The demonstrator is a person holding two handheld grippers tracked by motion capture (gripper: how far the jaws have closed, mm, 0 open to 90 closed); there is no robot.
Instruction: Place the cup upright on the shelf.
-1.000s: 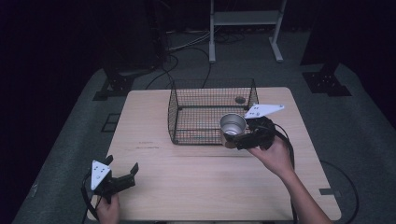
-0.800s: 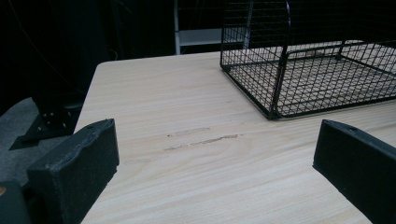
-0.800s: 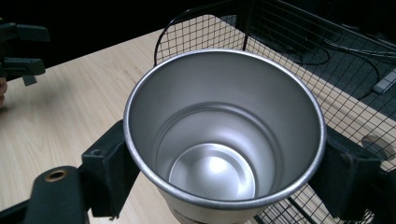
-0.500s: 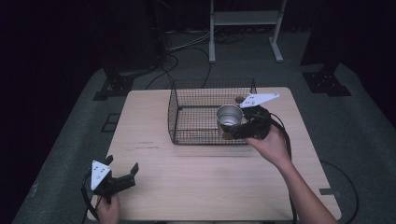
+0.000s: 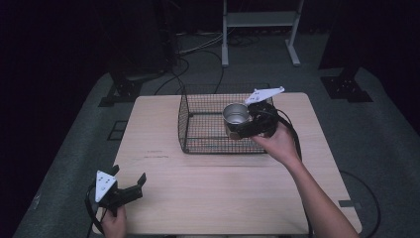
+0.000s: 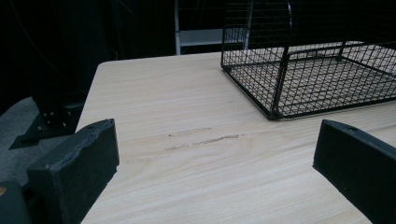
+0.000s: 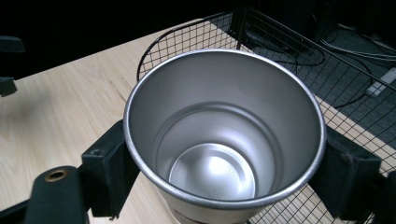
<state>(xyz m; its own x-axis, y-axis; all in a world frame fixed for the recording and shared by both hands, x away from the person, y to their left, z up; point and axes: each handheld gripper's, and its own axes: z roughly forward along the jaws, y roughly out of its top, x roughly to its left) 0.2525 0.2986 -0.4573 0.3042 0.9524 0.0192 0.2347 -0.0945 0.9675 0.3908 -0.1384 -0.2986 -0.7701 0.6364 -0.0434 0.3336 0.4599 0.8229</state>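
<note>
Cup (image 5: 236,118) moved over basket (image 5: 198,126), clamped between right jaws

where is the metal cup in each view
High view: the metal cup is right of centre, held by the right gripper over the wire basket.
Left gripper view: not in it.
Right gripper view: cup at centre, between the jaws.
Shared landmark: the wire basket.
</note>
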